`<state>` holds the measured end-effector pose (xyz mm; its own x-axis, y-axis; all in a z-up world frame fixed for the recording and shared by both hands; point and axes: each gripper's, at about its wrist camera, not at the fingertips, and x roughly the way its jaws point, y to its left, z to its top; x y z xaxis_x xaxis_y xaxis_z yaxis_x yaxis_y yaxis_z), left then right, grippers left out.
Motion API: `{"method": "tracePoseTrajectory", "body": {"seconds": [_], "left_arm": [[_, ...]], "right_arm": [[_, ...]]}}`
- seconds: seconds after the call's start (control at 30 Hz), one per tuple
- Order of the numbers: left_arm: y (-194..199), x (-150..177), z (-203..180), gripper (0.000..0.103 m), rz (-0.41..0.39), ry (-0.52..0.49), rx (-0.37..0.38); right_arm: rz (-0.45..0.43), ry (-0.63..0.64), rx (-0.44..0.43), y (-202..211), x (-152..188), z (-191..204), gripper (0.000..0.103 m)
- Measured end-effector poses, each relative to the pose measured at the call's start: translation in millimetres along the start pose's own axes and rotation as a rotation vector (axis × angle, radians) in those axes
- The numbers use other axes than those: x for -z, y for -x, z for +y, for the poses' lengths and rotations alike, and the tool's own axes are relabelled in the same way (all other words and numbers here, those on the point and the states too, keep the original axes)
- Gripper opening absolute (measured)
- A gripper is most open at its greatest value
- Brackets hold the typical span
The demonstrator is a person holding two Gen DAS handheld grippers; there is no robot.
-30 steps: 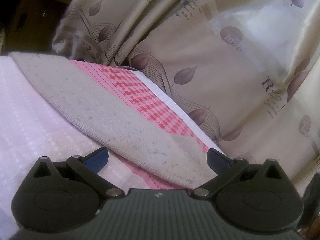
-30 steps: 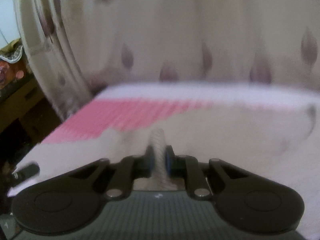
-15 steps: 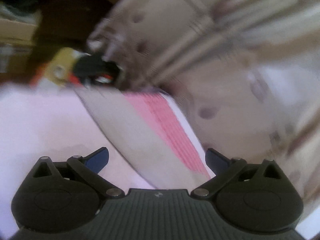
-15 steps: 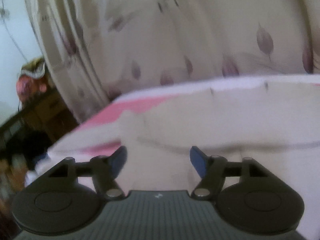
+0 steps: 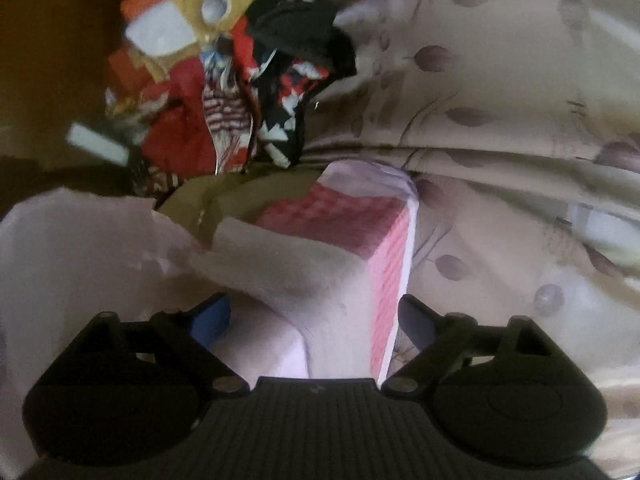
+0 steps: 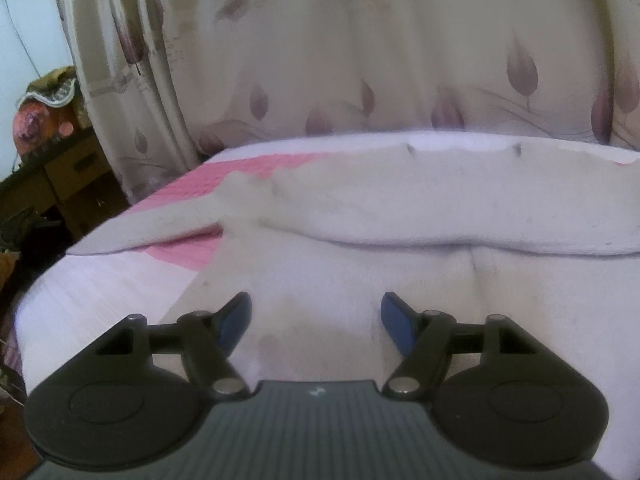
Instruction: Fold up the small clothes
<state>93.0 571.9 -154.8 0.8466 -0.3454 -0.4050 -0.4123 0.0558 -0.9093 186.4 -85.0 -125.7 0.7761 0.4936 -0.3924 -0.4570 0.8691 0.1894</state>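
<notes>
A small off-white garment (image 6: pixel 440 216) with faint dark specks lies folded over on the bed, its folded edge running across the right wrist view. In the left wrist view the same pale cloth (image 5: pixel 288 268) drapes over the bed corner. My right gripper (image 6: pixel 316 320) is open and empty, hovering just above the near part of the garment. My left gripper (image 5: pixel 316 320) is open and empty, above the garment's end near the bed corner.
The bed has a white sheet with a pink checked band (image 5: pixel 384 264), which also shows in the right wrist view (image 6: pixel 180 200). A pile of mixed coloured clothes (image 5: pixel 224 80) sits beyond the bed corner. A leaf-print curtain (image 6: pixel 360 60) hangs behind. Dark wooden furniture (image 6: pixel 60 176) stands at left.
My right gripper has opened and let go of the garment fold it was pinching. My left gripper has swung left, bringing the bed corner and the clothes pile into view.
</notes>
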Motion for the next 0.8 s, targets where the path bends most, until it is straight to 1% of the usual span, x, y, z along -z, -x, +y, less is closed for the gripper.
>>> {"method": "tracePoseTrajectory", "body": {"seconds": [0.03, 0.1, 0.13, 0.17, 0.2, 0.23, 0.27, 0.3, 0.37, 0.4, 0.47, 0.53, 0.6, 0.63, 0.7, 0.8], "left_arm": [[-8.5, -2.5, 3.5, 0.082, 0.012, 0.013, 0.005], [-19.4, -4.0, 11.3, 0.078, 0.024, 0.041, 0.06], [-23.7, -4.0, 13.5, 0.072, 0.023, 0.051, 0.093], [-26.5, -3.8, 12.6, 0.054, 0.011, 0.045, 0.112], [-28.4, -3.4, 9.2, 0.046, -0.009, 0.024, 0.11], [-27.4, -1.7, 3.6, 0.018, -0.041, -0.011, 0.102], [-22.5, 2.8, -5.5, 0.005, -0.089, -0.062, 0.088], [-17.0, 9.1, -17.4, 0.005, -0.139, -0.124, 0.073], [-7.2, 28.0, -46.5, 0.005, -0.212, -0.249, 0.056], [-3.3, 38.6, -61.2, 0.005, -0.234, -0.294, 0.061], [4.1, 70.4, -99.3, 0.005, -0.269, -0.422, 0.089], [6.5, 107.9, -139.9, 0.005, -0.287, -0.554, 0.102], [-2.0, 150.1, -179.8, 0.005, -0.265, -0.649, 0.137], [-10.3, 176.3, -201.5, 0.005, -0.242, -0.704, 0.15], [-28.7, 221.5, -233.7, 0.005, -0.197, -0.771, 0.162], [-73.7, 296.8, -272.9, 0.005, -0.074, -0.861, 0.171]], "right_arm": [[0.006, -0.001, 0.009, -1.1, -0.1, -0.1, 0.072], [0.015, -0.002, 0.026, -3.5, 0.2, 0.8, 0.072], [0.018, -0.001, 0.03, -4.7, 0.6, 1.0, 0.072], [0.022, 0.002, 0.034, -5.7, 0.8, 1.5, 0.072], [0.026, 0.003, 0.038, -6.5, 0.9, 1.8, 0.072], [0.028, 0.004, 0.043, -7.5, 0.7, 2.1, 0.072], [0.028, 0.003, 0.046, -7.8, 0.6, 2.2, 0.072], [0.027, 0.002, 0.047, -7.8, 0.6, 2.1, 0.072], [0.018, -0.005, 0.047, -6.7, 1.0, 1.2, 0.072], [0.011, -0.01, 0.044, -5.9, 1.3, 0.6, 0.072], [-0.003, -0.033, 0.033, -3.9, 1.6, -3.3, 0.072], [-0.029, -0.066, 0.021, 0.2, 2.2, -9.2, 0.072], [-0.056, -0.099, 0.001, 4.8, 2.4, -14.3, 0.072], [-0.073, -0.115, -0.005, 7.8, 2.4, -17.1, 0.072], [-0.111, -0.15, -0.021, 16.0, 1.9, -21.9, 0.072], [-0.162, -0.216, -0.064, 34.4, 4.2, -31.5, 0.072]]}}
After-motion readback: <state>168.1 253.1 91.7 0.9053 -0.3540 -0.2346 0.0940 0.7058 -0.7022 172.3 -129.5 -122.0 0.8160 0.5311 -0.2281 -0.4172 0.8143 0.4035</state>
